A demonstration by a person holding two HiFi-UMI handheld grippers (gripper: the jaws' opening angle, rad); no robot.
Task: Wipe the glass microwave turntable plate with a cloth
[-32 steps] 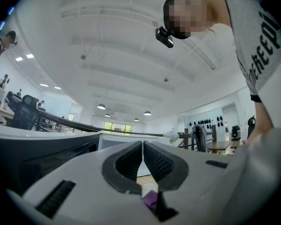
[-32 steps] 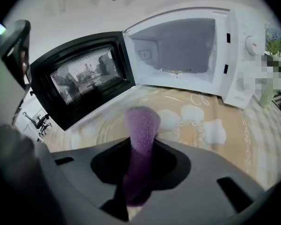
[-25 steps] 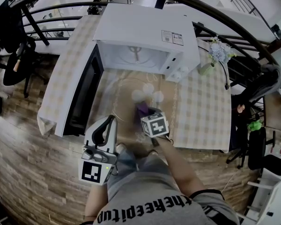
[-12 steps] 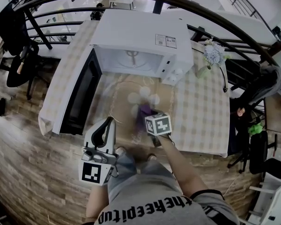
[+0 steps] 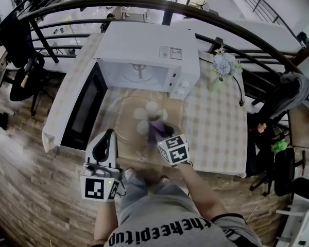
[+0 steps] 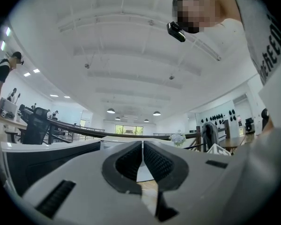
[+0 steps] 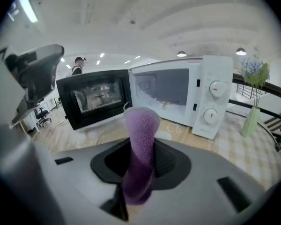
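Head view looks steeply down on a surface (image 5: 216,133) covered in a pale checked cloth, with a white microwave (image 5: 144,50) at its far side. Its dark door (image 5: 85,109) stands swung wide open to the left, and the cavity is lit. A clear glass plate (image 5: 127,122) lies flat on the surface just in front of the open microwave, hard to see but for its faint round rim and a few pale round glints. The right gripper (image 5: 157,130) reaches over the near part of the plate, and its fingers are clamped on a purple cloth (image 5: 155,124). Whether the cloth touches the glass cannot be told. Right gripper view shows the cloth standing up as a rolled strip between the two dark fingers, with the open door on the left, the cavity behind and two round knobs on the right-hand panel. The left gripper (image 5: 106,134) is held off the near edge of the surface, over wooden floor, well apart from the plate and beside the bottom of the door. Left gripper view, aimed up toward a white ceiling, shows its fingers pressed together with nothing between them. A vase of pale flowers (image 5: 222,66) stands on the surface to the right of the microwave, and a dark curved railing (image 5: 232,31) runs behind.
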